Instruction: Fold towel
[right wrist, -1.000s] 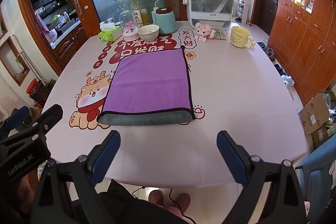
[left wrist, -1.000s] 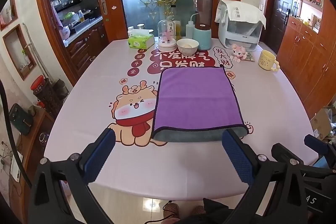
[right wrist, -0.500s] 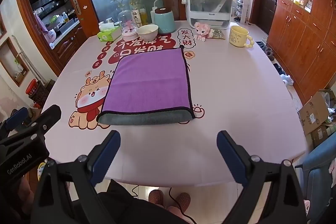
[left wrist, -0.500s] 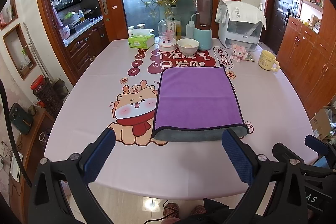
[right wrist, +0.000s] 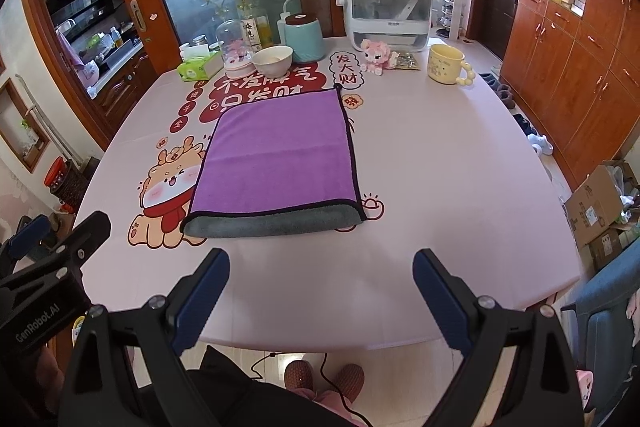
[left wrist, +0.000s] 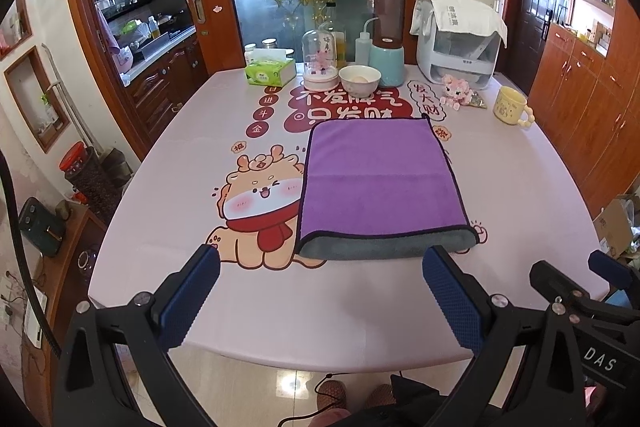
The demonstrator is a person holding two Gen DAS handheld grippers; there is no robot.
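A purple towel point(left wrist: 380, 179) with a grey underside lies flat on the pink table point(left wrist: 160, 211), folded once, its fold at the near edge. It also shows in the right wrist view point(right wrist: 280, 155). My left gripper point(left wrist: 320, 283) is open and empty, held above the table's near edge, short of the towel. My right gripper point(right wrist: 320, 287) is open and empty, also near the front edge, short of the towel. The right gripper's body point(left wrist: 580, 307) shows at the left view's lower right; the left gripper's body point(right wrist: 52, 267) shows at the right view's lower left.
At the table's far end stand a tissue box point(left wrist: 270, 73), a glass dome point(left wrist: 319, 59), a white bowl point(left wrist: 359, 79), a teal jar point(left wrist: 387, 61), a white appliance point(left wrist: 460, 43), a pink toy point(left wrist: 456, 95) and a yellow mug point(left wrist: 512, 105). Wooden cabinets line the right wall.
Both grippers have drifted slightly; the towel has not moved and both stay open.
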